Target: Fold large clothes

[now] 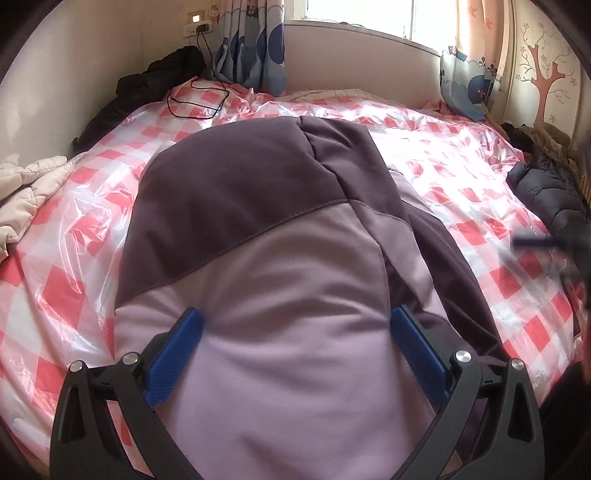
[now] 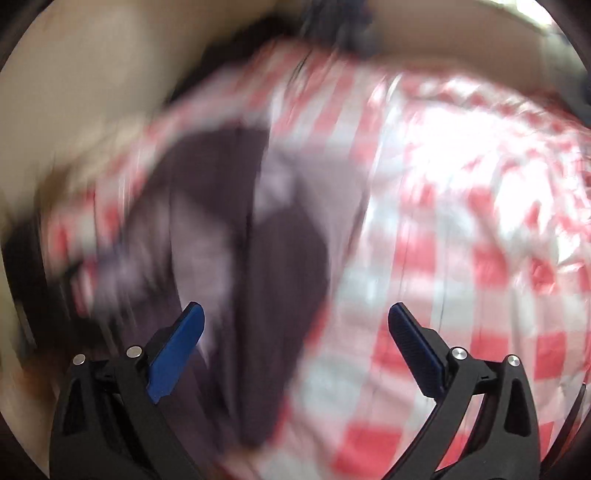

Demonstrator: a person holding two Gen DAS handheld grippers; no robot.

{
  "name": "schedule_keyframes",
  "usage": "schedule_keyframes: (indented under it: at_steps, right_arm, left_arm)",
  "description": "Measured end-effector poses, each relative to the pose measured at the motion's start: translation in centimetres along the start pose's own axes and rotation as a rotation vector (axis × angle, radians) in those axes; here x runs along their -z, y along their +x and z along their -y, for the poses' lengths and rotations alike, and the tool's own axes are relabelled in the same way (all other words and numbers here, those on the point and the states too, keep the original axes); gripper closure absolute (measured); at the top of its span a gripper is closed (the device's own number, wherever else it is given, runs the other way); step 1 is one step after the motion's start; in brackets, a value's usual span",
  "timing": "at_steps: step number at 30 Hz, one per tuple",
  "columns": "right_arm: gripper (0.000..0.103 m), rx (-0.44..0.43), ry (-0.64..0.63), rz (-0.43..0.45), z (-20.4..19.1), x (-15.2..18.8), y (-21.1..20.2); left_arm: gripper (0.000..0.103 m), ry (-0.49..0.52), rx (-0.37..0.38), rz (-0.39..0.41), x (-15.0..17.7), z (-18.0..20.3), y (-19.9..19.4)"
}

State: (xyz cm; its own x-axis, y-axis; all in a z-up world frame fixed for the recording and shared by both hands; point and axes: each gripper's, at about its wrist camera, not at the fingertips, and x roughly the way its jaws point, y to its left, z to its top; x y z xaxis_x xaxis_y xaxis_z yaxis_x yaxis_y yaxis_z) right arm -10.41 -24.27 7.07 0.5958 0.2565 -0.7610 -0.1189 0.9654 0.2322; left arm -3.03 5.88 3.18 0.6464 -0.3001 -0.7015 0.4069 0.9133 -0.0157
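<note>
We see bed [image 1: 92, 206] under red-white checked plastic cover. Cream wall [image 1: 92, 55] at left with socket [image 1: 197, 27], black cable [image 1: 195, 99] trailing down. Bright window [image 1: 358, 13] behind, patterned curtains [image 1: 255, 48] either side. Tree decal [image 1: 546, 81] on right wall.

Bed [image 1: 461, 192] w/ jacket [image 1: 280, 258], cable [image 1: 195, 99]

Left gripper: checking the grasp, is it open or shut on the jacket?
Open. The left gripper has its blue fingers spread wide over the purple jacket, pinching nothing.
</note>
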Motion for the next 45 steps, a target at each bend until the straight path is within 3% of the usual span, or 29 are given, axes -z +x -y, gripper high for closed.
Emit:
schedule_keyframes:
  at_steps: [3,5,7,9,14,17,20,22,23,26,28,29,33,36,40,45]
  right_arm:
    - [0.007,-0.036,0.083,0.131,-0.3,-5.6,2.9]
    - [0.007,0.008,0.136,0.113,0.2,-6.9,7.6]
    - [0.006,0.043,0.159,0.035,1.1,-6.1,14.0]
    - [0.006,-0.017,0.242,0.018,3.3,-4.5,18.4]
    - [0.006,0.016,0.181,-0.088,3.2,-6.3,16.1]
    - [0.006,0.007,0.087,0.037,-0.1,-4.6,9.4]
    - [0.006,-0.009,0.024,0.094,-2.1,-0.6,6.6]
    - [0.006,0.076,-0.046,-0.022,-2.9,2.5,9.4]
    - [0.006,0.066,-0.051,-0.054,-2.6,3.8,11.1]
    - [0.006,-0.128,0.196,-0.132,1.8,4.7,12.3]
    - [0.006,-0.098,0.207,-0.110,1.9,4.2,10.1]
    - [0.006,-0.059,0.163,-0.062,1.1,3.9,8.1]
    - [0.006,-0.037,0.020,0.061,-2.5,5.3,2.8]
    - [0.006,0.067,-0.074,-0.043,-3.9,7.4,5.8]
    - [0.006,0.012,-0.003,-0.091,-2.2,8.4,7.8]
    - [0.006,0.045,-0.022,-0.127,-3.1,6.8,5.8]
  left_arm:
    - [0.006,0.008,0.008,-0.004,-0.1,0.2,-0.4]
    - [0.006,0.009,0.024,-0.008,-0.1,0.0,-0.6]
    - [0.006,0.010,0.036,0.013,0.0,-0.2,-0.7]
    - [0.006,0.027,0.061,0.018,-0.3,0.0,-0.6]
    - [0.006,0.041,0.035,0.002,0.2,0.4,-0.3]
    - [0.006,-0.002,0.048,0.001,0.2,-0.6,-0.9]
    - [0.006,-0.014,0.048,0.003,0.1,-1.0,-1.2]
    - [0.007,-0.015,0.034,0.002,0.2,-0.9,-1.2]
    - [0.007,-0.005,0.014,-0.021,0.4,-0.6,-1.0]
    - [0.007,0.013,-0.018,-0.029,0.9,0.0,-2.1]
    - [0.007,0.013,-0.053,-0.031,1.5,-0.3,-3.7]
    - [0.007,0.007,-0.077,-0.028,1.7,-0.7,-4.4]
    - [0.007,-0.028,-0.117,-0.021,2.4,-2.3,-6.6]
    - [0.007,-0.042,-0.138,-0.021,2.9,-3.0,-7.5]
    - [0.007,-0.049,-0.134,-0.013,3.3,-3.1,-8.9]
    - [0.007,-0.007,-0.145,0.037,3.0,-2.6,-10.7]
